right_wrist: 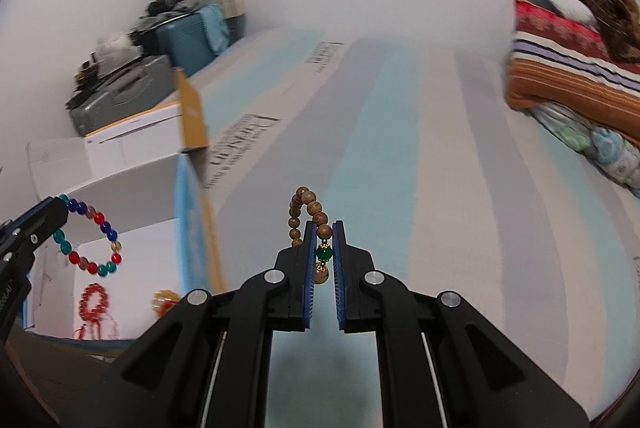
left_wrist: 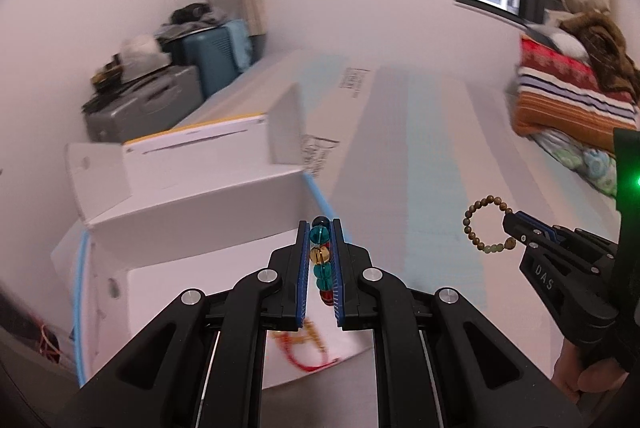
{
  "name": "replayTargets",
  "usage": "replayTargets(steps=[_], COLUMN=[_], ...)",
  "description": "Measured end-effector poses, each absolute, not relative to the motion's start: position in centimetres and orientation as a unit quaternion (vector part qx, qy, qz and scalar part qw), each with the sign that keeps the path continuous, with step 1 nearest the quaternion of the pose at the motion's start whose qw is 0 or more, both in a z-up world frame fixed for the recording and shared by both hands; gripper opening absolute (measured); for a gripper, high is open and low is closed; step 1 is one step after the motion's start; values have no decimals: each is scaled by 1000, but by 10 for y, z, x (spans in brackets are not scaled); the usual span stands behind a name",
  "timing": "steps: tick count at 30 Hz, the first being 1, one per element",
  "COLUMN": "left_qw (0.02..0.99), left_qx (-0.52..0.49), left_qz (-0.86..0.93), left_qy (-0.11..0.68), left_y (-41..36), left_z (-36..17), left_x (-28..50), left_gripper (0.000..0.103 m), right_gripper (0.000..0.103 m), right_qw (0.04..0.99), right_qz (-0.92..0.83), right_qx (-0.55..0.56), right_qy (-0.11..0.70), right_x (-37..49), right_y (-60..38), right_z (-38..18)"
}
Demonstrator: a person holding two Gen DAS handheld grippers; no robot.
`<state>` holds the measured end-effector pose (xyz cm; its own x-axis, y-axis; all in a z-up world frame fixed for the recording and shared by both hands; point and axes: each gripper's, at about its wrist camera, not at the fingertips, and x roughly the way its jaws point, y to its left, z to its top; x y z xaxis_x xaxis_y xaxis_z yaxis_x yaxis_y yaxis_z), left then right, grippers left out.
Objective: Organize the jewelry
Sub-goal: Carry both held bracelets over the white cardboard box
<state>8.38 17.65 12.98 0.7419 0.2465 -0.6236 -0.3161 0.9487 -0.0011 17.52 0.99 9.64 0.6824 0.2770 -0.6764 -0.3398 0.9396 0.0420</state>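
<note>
Two bracelets in the air right now, one per hand. My left gripper (left_wrist: 320, 260) is clamped on the glass bead bracelet (left_wrist: 321, 260), teal and amber beads squeezed between the pads so it can't slide off. My right gripper (right_wrist: 323, 252) pinches the wooden bead bracelet (right_wrist: 308, 214) at its green bead, loop hanging free over the striped mattress (right_wrist: 440, 168). White box (right_wrist: 132, 188) sits near left, red bracelet (right_wrist: 93, 302) already lying there, so I guess that's the drop spot.

Glossy, glass-like coloured beads (right_wrist: 90, 240) contrast with matt wood-grained brown beads (right_wrist: 316, 214); each hand-held gripper (left_wrist: 320, 260) is matt black plastic with ribbed blue pads (left_wrist: 303, 276) and shiny metal screws (left_wrist: 268, 274).
</note>
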Motion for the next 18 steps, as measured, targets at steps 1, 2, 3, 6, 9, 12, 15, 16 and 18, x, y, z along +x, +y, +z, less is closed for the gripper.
replayTargets(steps=[1,2,3,6,9,12,15,16,18], left_qw=[930,927,925,917,909,901,889,885,878], left_qx=[-57,-62,-67,-81,-96,-108,-119,-123,-133], left_qz=[159,166,173,193,212,227,243,246,250], left_qy=[327,330,333,341,346,352,370,375,385], left_y=[186,196,206,234,260,278,295,299,307], left_z=[127,124,121,111,103,92,74,70,62], left_x=[79,74,70,59,46,36,30,29,27], left_gripper=[9,9,9,9,9,9,9,9,9], right_gripper=[7,7,7,7,7,7,7,7,7], right_qw=[915,914,912,906,895,882,871,868,861], right_qz=[178,186,195,222,249,269,280,282,286], right_qx=[-46,-48,-50,-61,-76,-99,-118,-122,-130], right_qy=[359,357,356,356,362,373,385,389,400], right_x=[173,171,169,161,154,148,144,143,144], right_y=[21,30,40,72,104,134,159,165,177], right_z=[97,97,97,96,90,79,66,61,51])
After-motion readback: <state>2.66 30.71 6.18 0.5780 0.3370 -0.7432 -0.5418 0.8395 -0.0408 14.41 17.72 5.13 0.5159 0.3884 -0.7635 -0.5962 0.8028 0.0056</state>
